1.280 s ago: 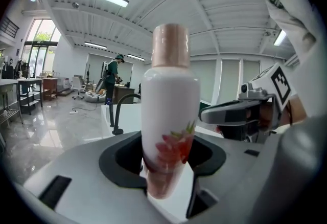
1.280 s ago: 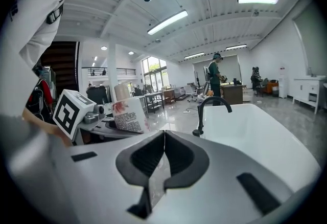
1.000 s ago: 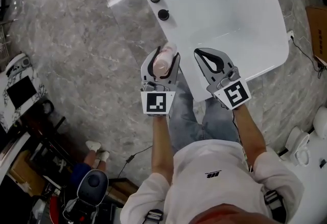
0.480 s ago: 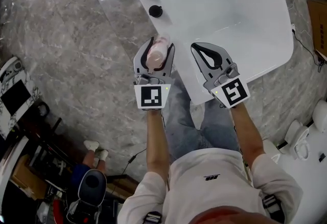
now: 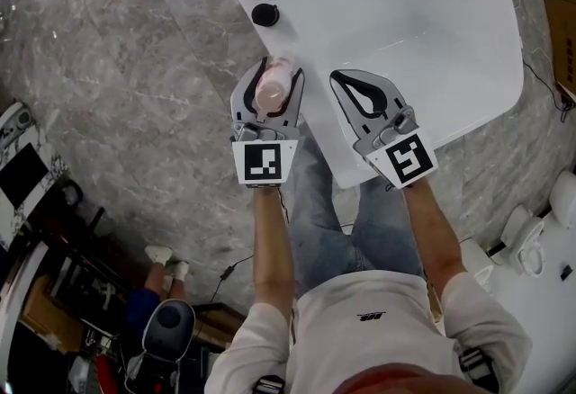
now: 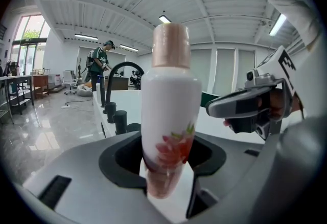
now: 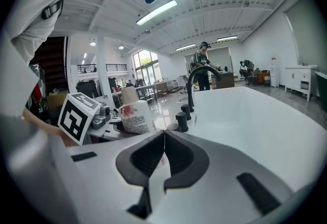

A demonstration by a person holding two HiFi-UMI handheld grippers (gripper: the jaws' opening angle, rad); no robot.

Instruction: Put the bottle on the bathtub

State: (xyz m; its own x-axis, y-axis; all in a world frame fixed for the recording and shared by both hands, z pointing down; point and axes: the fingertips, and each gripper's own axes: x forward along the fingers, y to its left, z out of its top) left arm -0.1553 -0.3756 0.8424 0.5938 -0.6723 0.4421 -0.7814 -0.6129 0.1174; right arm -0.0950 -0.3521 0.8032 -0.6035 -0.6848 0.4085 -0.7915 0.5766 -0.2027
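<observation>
1. Left gripper (image 5: 275,77): the jaws are clamped on the lower body of the bottle (image 6: 170,115). It has a white body with a red flower print and a pinkish cap.
2. Right gripper (image 5: 349,77): the jaws are pressed together with nothing between them. It hangs over the tub's near end, just beside the left gripper.
3. Bottle position: it is at the outer edge of the bathtub (image 5: 315,59) rim. It sits on my side of the nearest black knob (image 5: 265,14). White rim shows through the gap under the base. I cannot tell whether the base touches it.
4. Step in hand, as I judge it: setting the bottle down on the rim.
5. To do it well, I should:
   - carry the bottle inward so the whole base is over flat rim, not the edge;
   - stay short of the knobs and the black faucet (image 6: 120,72) beyond them;
   - lower it until the base seats flat, then part the jaws;
   - draw the gripper straight back, so neither jaw brushes the body;
   - keep the right gripper where it is, clear of the landing spot.
6. Risk: the bottle is tall and narrow. If I let go while it overhangs the edge or leans, it could tip to the floor.
7. Orientation: cap up, base down between the jaws.
8. Long axis: close to vertical and square across my jaws. I cannot settle any slight lean from these views.
</observation>
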